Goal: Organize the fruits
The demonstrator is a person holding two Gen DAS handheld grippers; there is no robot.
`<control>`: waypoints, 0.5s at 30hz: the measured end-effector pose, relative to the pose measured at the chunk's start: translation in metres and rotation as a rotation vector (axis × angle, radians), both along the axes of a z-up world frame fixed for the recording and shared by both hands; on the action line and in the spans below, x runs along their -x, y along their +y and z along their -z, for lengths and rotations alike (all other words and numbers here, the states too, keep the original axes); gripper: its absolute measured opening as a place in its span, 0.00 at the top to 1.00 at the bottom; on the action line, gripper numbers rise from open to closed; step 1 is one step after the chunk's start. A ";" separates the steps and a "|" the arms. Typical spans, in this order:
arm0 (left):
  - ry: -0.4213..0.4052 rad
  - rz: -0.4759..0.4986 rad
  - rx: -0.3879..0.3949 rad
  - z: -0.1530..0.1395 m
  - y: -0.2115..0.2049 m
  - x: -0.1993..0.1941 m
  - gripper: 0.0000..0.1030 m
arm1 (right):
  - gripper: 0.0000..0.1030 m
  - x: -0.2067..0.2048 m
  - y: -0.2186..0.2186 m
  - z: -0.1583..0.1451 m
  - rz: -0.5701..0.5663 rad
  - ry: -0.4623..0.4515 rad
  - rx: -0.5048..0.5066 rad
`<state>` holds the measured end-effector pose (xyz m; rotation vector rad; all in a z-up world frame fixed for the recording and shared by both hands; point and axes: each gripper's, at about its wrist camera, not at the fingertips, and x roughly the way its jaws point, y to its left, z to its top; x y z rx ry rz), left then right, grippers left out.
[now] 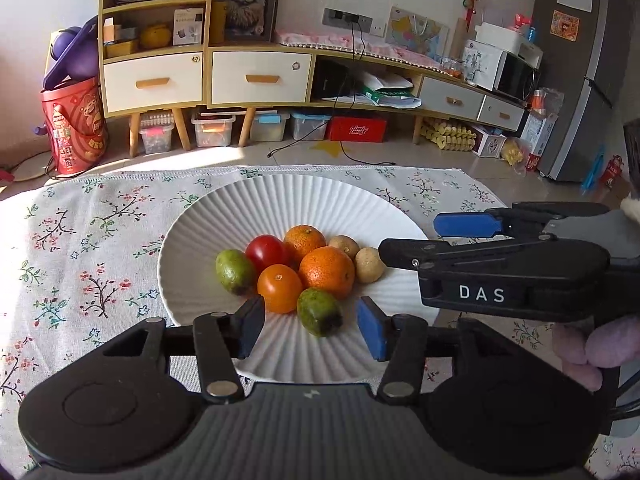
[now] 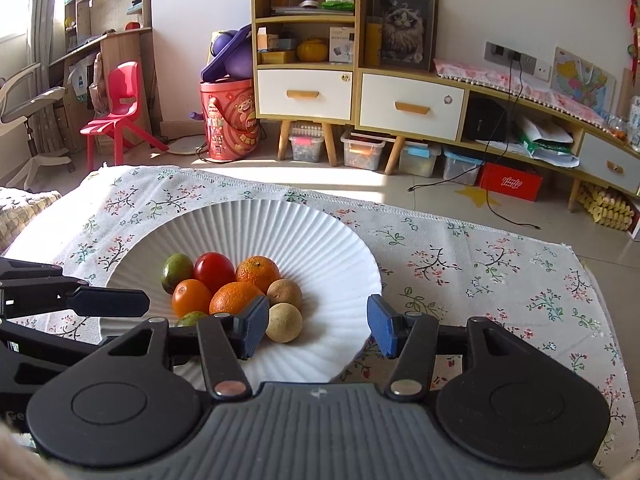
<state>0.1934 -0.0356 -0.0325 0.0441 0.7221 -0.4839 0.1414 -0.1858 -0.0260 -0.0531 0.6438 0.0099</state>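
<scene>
A white ribbed plate on the floral cloth holds several small fruits: two oranges, a red tomato, an orange tomato, two green fruits and two tan round fruits. My left gripper is open and empty, its jaws either side of the near green fruit. My right gripper is open and empty over the plate's right side, beside a tan fruit; it also shows in the left wrist view.
The floral tablecloth covers the table around the plate. Beyond the table's far edge are the tiled floor, a wooden cabinet with storage boxes beneath, a red bucket and a red chair.
</scene>
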 end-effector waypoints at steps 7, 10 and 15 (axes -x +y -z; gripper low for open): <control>-0.023 -0.029 0.005 -0.010 0.013 0.012 0.43 | 0.38 0.013 -0.004 -0.008 0.002 -0.008 -0.004; -0.014 -0.032 0.008 -0.011 0.017 0.019 0.39 | 0.36 0.020 -0.004 -0.010 0.006 -0.007 -0.005; -0.021 -0.031 0.003 -0.013 0.022 0.029 0.30 | 0.32 0.029 -0.004 -0.013 0.001 -0.007 -0.007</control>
